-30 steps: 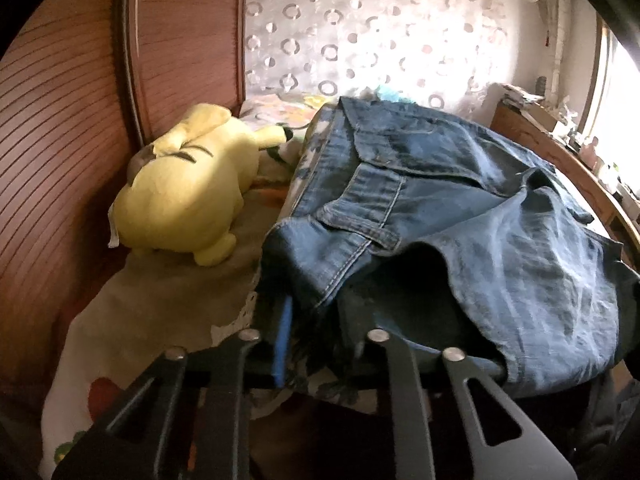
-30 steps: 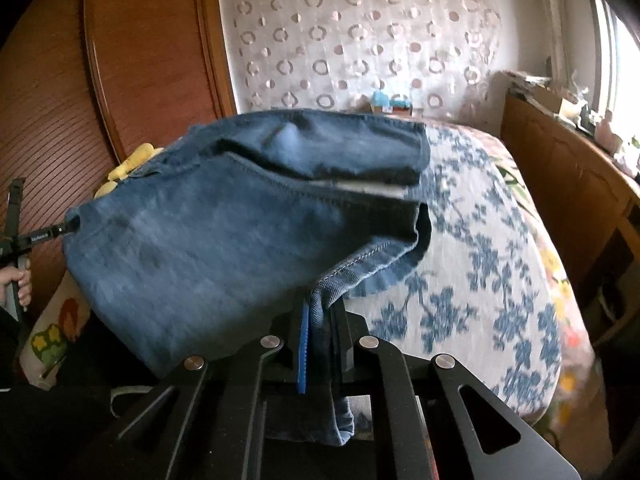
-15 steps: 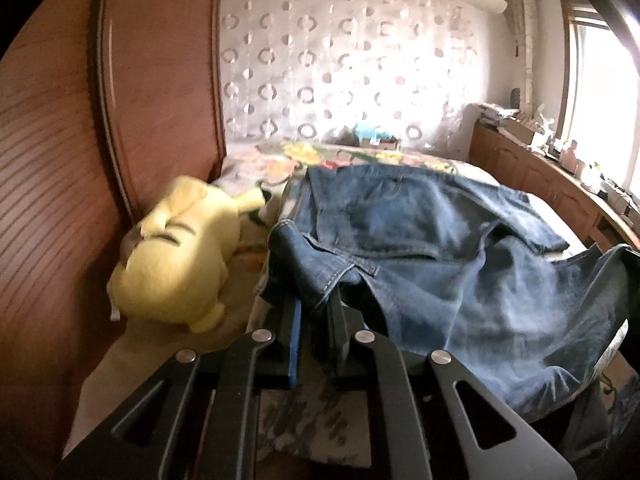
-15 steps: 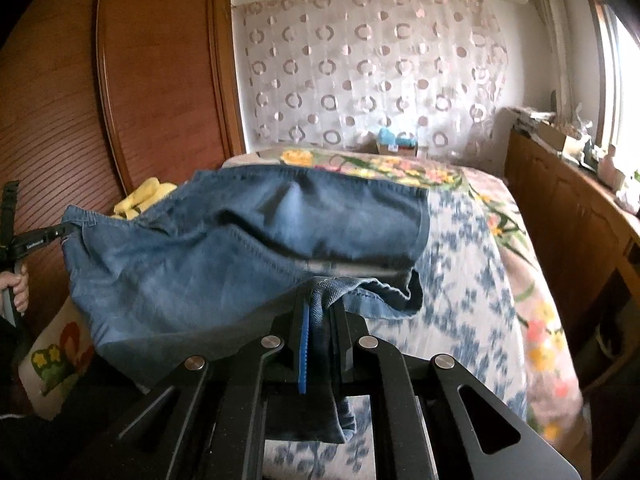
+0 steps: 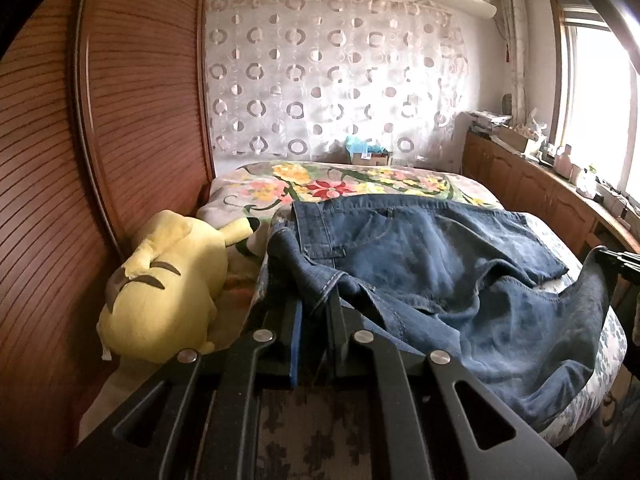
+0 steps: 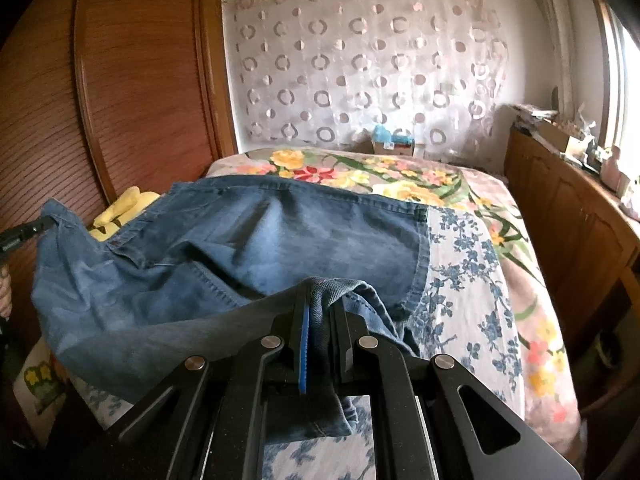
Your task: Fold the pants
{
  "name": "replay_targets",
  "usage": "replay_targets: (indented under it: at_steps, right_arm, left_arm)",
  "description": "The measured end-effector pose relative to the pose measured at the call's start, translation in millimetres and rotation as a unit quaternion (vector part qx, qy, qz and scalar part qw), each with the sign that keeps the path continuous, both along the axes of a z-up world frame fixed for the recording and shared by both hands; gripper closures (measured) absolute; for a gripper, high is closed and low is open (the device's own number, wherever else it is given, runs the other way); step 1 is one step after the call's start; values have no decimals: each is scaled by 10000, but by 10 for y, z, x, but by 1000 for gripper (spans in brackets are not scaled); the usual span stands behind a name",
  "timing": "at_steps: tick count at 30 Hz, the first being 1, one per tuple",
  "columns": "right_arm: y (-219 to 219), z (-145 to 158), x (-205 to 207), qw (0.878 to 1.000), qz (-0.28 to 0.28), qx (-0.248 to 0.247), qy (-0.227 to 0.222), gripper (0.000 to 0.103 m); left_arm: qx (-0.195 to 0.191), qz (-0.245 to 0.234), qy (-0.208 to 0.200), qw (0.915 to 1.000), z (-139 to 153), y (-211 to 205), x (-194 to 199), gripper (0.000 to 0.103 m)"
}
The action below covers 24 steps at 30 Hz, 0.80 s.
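A pair of blue jeans (image 5: 432, 264) lies across the bed, part flat, part lifted. My left gripper (image 5: 316, 304) is shut on the waistband corner at the left side. My right gripper (image 6: 320, 300) is shut on a hem edge of the jeans (image 6: 248, 236), with cloth hanging down between the fingers. Each gripper's tip shows at the edge of the other view: the right gripper (image 5: 616, 258) and the left gripper (image 6: 24, 234).
The bed has a floral sheet (image 6: 460, 236). A yellow plush toy (image 5: 164, 292) lies at the left by the wooden wardrobe (image 5: 120, 100). A wooden cabinet (image 6: 568, 216) runs along the right side. A box (image 6: 394, 142) sits at the bed's far end by the curtain.
Both grippers have drawn back and down with the jeans. The lifted fold has come down, so more denim lies flat on the bed and more of the floral sheet shows.
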State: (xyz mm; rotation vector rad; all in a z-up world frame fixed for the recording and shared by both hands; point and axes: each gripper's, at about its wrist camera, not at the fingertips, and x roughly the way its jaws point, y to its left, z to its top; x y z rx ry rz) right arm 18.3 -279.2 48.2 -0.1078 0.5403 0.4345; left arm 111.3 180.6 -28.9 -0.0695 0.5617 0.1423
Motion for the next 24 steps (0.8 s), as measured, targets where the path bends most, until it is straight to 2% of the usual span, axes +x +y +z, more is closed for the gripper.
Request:
replay_targets:
  at_steps: [8, 14, 24]
  right_arm:
    - [147, 273, 296, 9996, -30, -34, 264, 95]
    - [182, 277, 468, 9988, 8, -86, 484, 95]
    - [22, 445, 554, 9986, -117, 238, 453, 95]
  left_arm:
    - [-59, 5, 86, 9999, 60, 3, 243, 93]
    - [-83, -2, 210, 9997, 73, -1, 485, 93]
    - [-59, -64, 152, 9998, 276, -10, 788, 94]
